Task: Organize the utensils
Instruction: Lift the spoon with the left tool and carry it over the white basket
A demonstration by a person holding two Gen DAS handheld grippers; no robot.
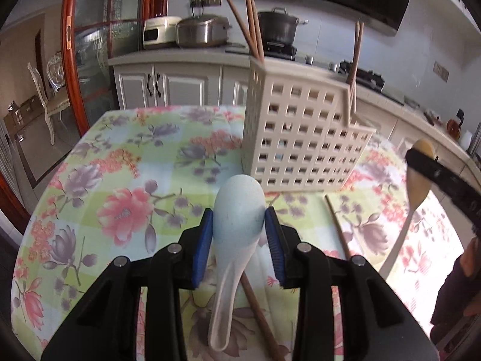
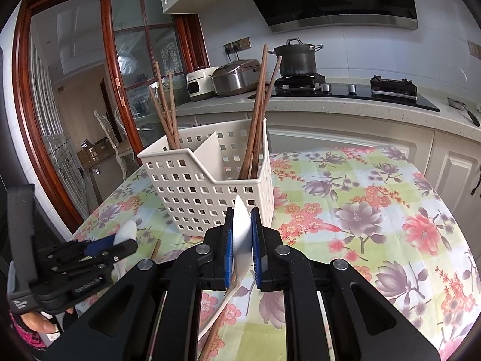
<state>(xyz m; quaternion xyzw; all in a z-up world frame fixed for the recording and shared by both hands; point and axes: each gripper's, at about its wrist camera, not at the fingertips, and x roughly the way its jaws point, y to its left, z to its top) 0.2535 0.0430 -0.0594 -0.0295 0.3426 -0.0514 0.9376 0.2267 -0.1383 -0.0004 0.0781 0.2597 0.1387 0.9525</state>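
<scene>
My left gripper (image 1: 239, 222) is shut on the bowl of a pale blue spoon (image 1: 237, 204), whose handle hangs back over the floral table (image 1: 120, 180). Just beyond stands a white perforated basket (image 1: 300, 138) with chopsticks (image 1: 252, 24) upright in it. My right gripper (image 2: 241, 219) is shut on a cream spoon (image 2: 242, 234), seen edge-on, close in front of the basket (image 2: 195, 192). The chopsticks (image 2: 258, 114) fill its two compartments. In the right wrist view the left gripper (image 2: 120, 240) shows low at the left with its spoon (image 2: 127, 230).
Loose chopsticks (image 1: 338, 228) lie on the cloth near the basket, one (image 1: 258, 316) under the blue spoon. A kitchen counter (image 2: 330, 108) with cookers and a pot (image 2: 297, 57) runs behind the table. A glass door (image 1: 90, 60) and a chair (image 1: 45, 90) stand at the left.
</scene>
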